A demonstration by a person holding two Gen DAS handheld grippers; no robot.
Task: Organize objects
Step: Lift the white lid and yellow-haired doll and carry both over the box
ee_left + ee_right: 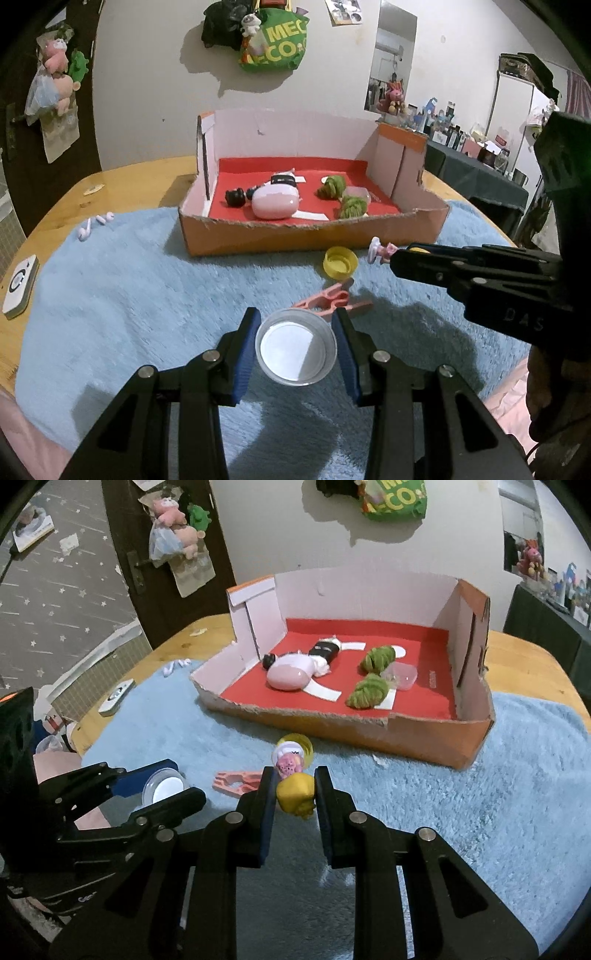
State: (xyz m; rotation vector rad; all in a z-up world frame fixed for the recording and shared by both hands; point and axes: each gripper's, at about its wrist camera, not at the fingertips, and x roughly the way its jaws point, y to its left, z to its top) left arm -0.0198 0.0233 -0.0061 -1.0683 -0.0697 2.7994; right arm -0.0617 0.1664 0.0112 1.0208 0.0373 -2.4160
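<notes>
The small figurine (293, 775) is pinched between the pads of the right gripper (295, 794), just near of the orange box (369, 734). The clear lid (295, 349) is clamped by the left gripper (295, 350) over the blue mat (129, 295). Each should be carried clear over the box's near wall, then released onto the red floor.

A pale wall (147, 92) is seen behind the wooden bench (122, 177), which is covered by a fluffy blue mat (129, 288). A green bag (275, 40) is hung on the wall. A dark door (173, 602) with soft toys (173, 528) on it stands to the left, beside star-patterned wallpaper (74, 590). A dark-clothed side table (476, 177), crowded with bottles, is set at the right.
</notes>
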